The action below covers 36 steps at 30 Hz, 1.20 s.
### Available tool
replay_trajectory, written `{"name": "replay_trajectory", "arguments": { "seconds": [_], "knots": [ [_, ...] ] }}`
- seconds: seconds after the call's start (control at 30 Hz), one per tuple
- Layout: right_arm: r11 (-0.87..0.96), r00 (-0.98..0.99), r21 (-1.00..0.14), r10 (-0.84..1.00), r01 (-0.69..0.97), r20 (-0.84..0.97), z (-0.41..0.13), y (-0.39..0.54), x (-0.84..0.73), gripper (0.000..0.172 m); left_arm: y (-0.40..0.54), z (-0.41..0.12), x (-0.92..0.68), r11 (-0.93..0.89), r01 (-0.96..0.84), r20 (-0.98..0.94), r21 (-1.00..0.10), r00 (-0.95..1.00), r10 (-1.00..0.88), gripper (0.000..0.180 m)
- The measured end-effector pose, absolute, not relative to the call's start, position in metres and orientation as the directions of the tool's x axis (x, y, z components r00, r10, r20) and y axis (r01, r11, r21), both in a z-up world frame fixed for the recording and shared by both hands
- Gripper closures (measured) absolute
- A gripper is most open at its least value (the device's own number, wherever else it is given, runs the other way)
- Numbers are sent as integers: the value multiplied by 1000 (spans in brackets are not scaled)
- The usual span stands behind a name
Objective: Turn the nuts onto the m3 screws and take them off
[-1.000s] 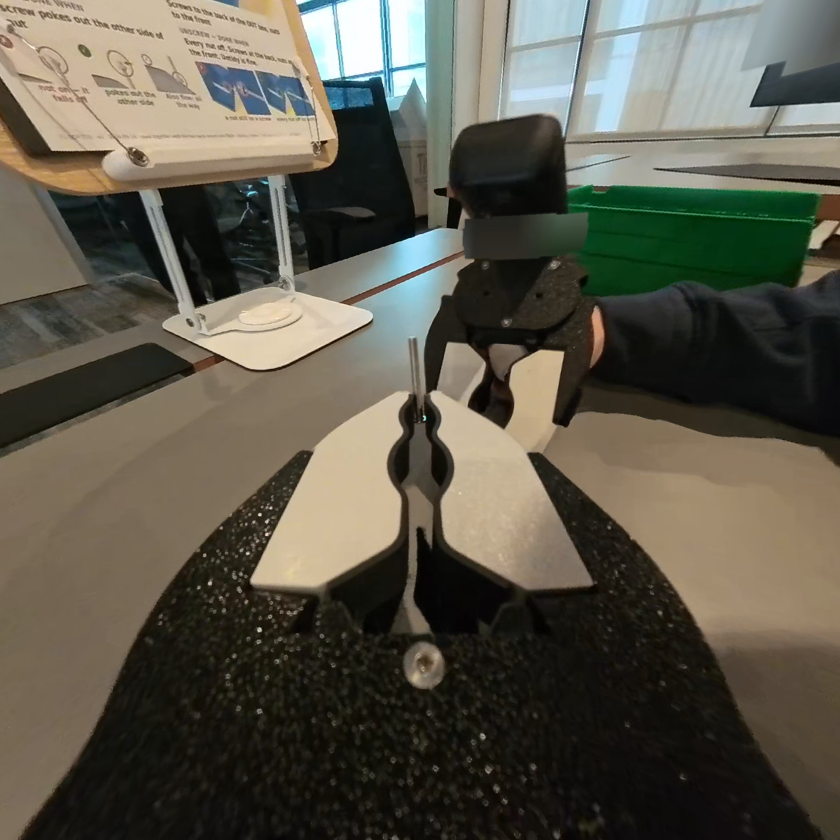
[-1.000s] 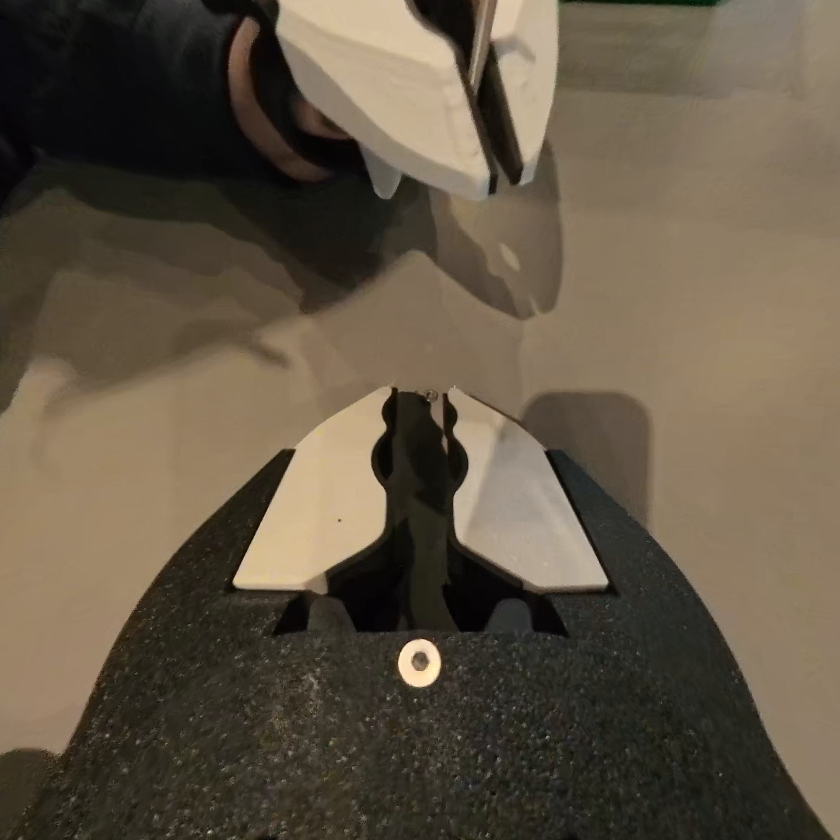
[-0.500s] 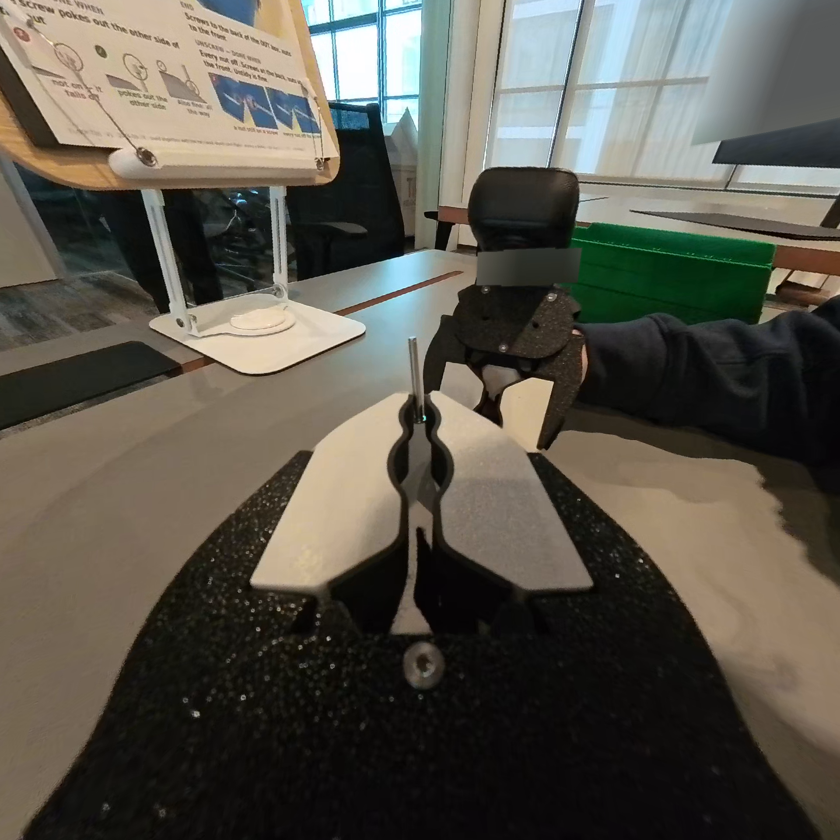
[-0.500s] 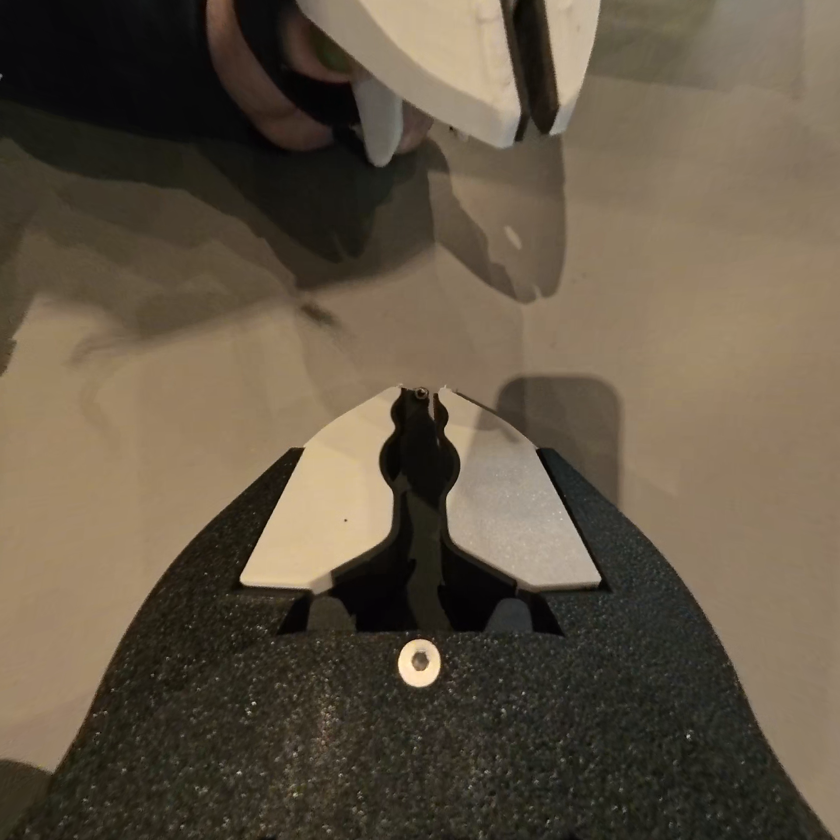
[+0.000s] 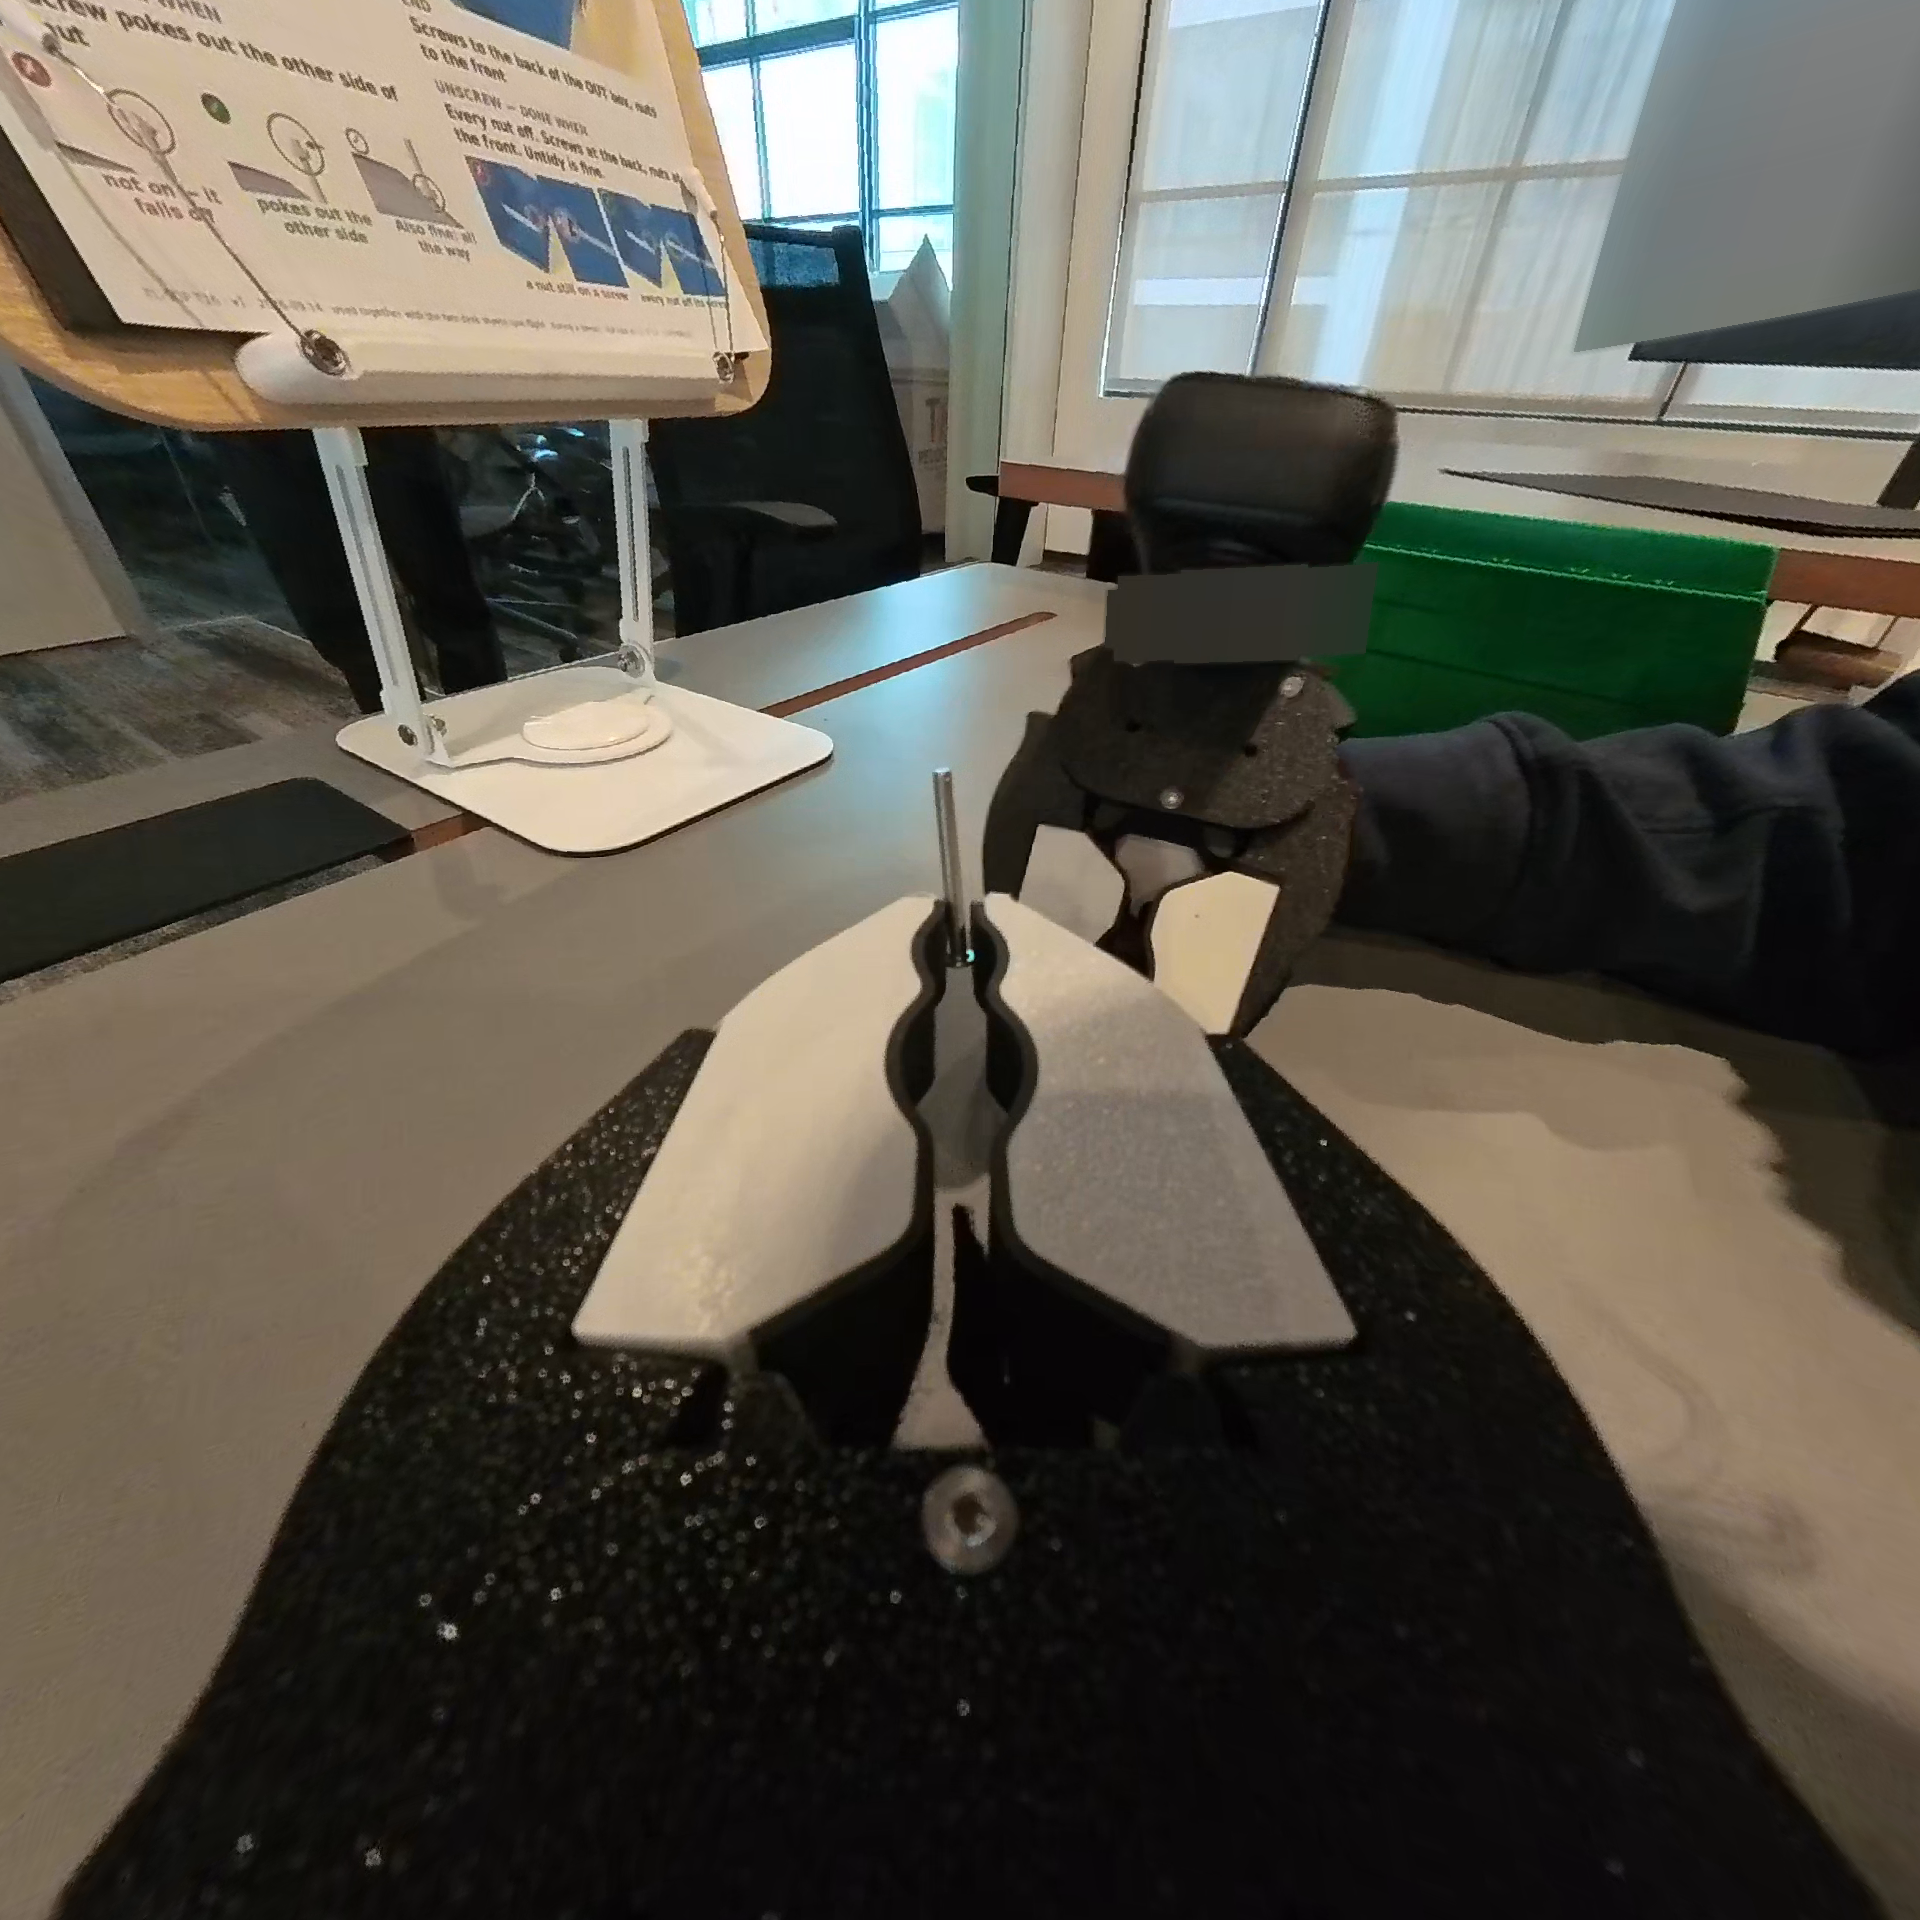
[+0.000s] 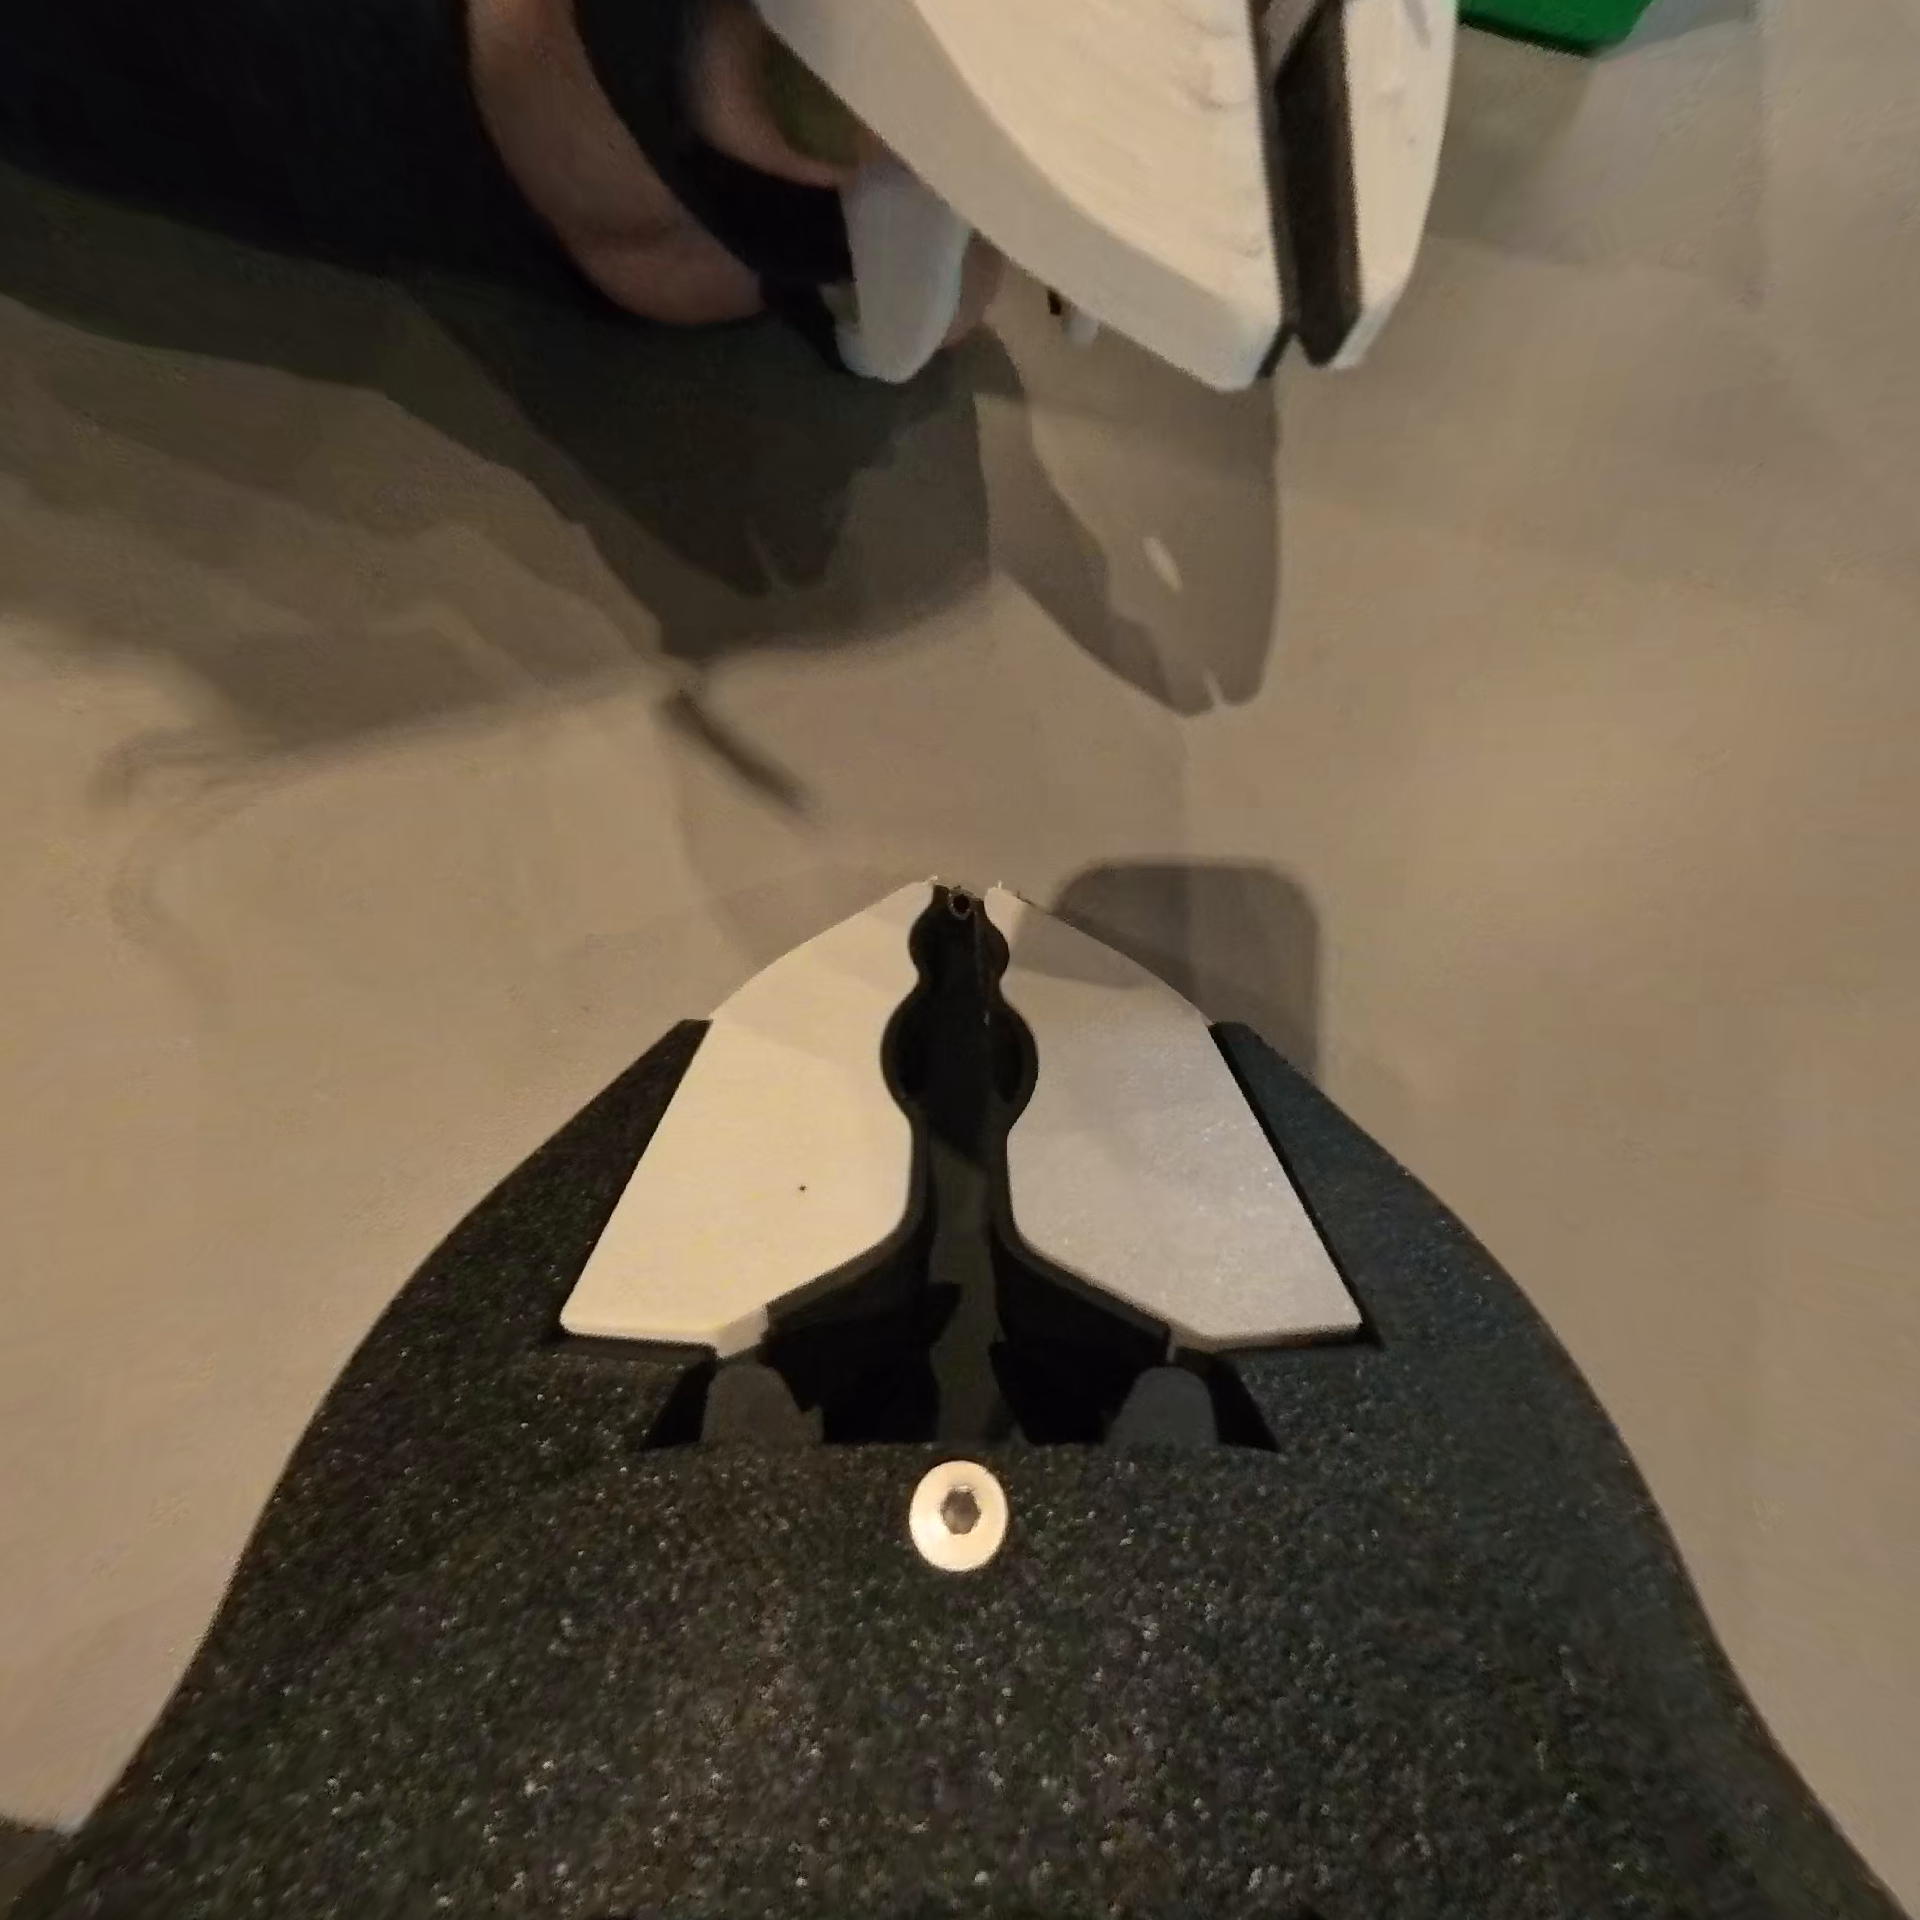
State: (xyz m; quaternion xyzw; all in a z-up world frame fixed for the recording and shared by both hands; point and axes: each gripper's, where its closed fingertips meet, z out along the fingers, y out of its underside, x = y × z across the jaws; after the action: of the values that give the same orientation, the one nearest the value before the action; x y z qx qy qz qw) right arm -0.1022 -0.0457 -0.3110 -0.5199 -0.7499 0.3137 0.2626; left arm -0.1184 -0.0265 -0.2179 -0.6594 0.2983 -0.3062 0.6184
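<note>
Screw (image 5: 943,842) stands upright, pinched in left gripper (image 5: 958,914); right gripper (image 6: 964,896) pinches nut (image 6: 961,907).

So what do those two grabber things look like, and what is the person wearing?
Each tool has two flat white fingers with wavy black inner edges, set in a speckly black body with one silver bolt. The right tool has a rounded black block on top. The person wears a dark blue sleeve.

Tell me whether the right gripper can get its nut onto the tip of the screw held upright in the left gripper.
Probably yes: the screw tip stands bare above the left gripper, and the right gripper sits close beside it with nothing between. It points down, so it must tilt.
</note>
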Motion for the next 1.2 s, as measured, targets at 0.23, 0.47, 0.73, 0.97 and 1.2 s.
{"name": "replay_trajectory", "arguments": {
  "seconds": [0.23, 0.47, 0.73, 0.97, 1.2],
  "knots": [
    [280, -313, -742, 945, 609, 99, -311, -46, -102, 167, -27, -218, -118, -52, -26, 24, -998, 635, -772, 177],
    [256, -301, -763, 950, 594, 84, -307, -44, -103, 168, -27, -218, -118, -53, -23, 26, -998, 634, -773, 177],
    [179, -270, -826, 962, 535, 33, -292, -41, -102, 168, -25, -221, -118, -69, -38, 28, -997, 646, -763, 177],
    [134, -228, -883, 973, 450, 31, -261, -32, -94, 168, -26, -238, -113, -138, -147, 10, -979, 648, -762, 177],
    [139, -229, -924, 972, 357, 57, -225, -35, -90, 169, -33, -254, -99, -137, -287, -60, -948, 586, -808, 177]
  ]
}}
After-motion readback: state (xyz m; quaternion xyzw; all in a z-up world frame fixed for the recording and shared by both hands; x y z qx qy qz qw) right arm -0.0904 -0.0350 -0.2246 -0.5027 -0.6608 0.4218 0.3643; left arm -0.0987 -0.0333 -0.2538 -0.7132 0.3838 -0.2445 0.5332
